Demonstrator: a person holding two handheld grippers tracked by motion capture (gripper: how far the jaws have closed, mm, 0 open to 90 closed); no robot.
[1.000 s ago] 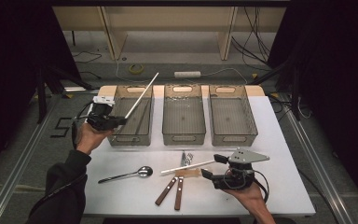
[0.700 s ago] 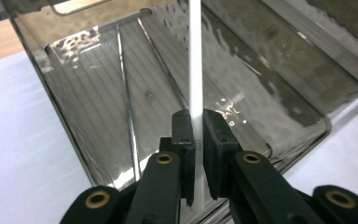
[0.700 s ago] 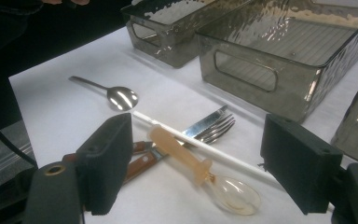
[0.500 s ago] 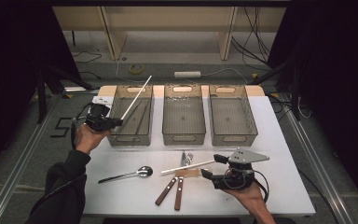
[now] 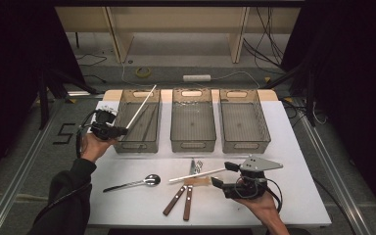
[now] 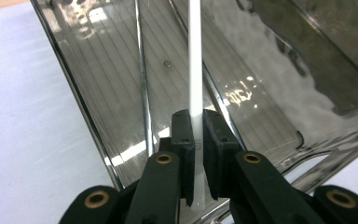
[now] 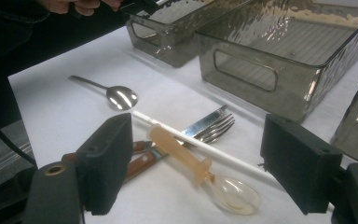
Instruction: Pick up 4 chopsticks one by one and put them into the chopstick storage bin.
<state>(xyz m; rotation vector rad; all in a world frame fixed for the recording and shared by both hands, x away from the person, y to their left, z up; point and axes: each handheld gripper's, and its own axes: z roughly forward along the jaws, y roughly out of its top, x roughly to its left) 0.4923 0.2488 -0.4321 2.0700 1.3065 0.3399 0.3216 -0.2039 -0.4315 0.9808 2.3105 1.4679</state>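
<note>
My left gripper (image 5: 119, 131) (image 6: 198, 122) is shut on a long white stick (image 5: 141, 106) (image 6: 195, 70). The stick slants up and away over the left smoky plastic bin (image 5: 137, 145) (image 6: 270, 93), where thin metal rods (image 6: 142, 84) lie on the floor. My right gripper (image 5: 223, 175) (image 7: 200, 140) stands open just above the table, nothing pinched. In front of its jaws lie a second white stick (image 5: 196, 175) (image 7: 223, 158) and a translucent amber plastic spoon (image 7: 200, 170). A fork (image 7: 216, 129) and a knife blade (image 7: 205, 122) rest behind them.
A metal spoon (image 5: 134, 182) (image 7: 121, 97) lies left of the pile. Two wooden-handled knives (image 5: 174, 200) sit near the front edge. The middle bin (image 5: 193, 142) and right bin (image 5: 245, 143) stand in a row with the left bin on the white table (image 5: 293, 161).
The left gripper has sunk a little and the white stick's far tip has dropped toward the left bin. The right gripper has stayed put.
</note>
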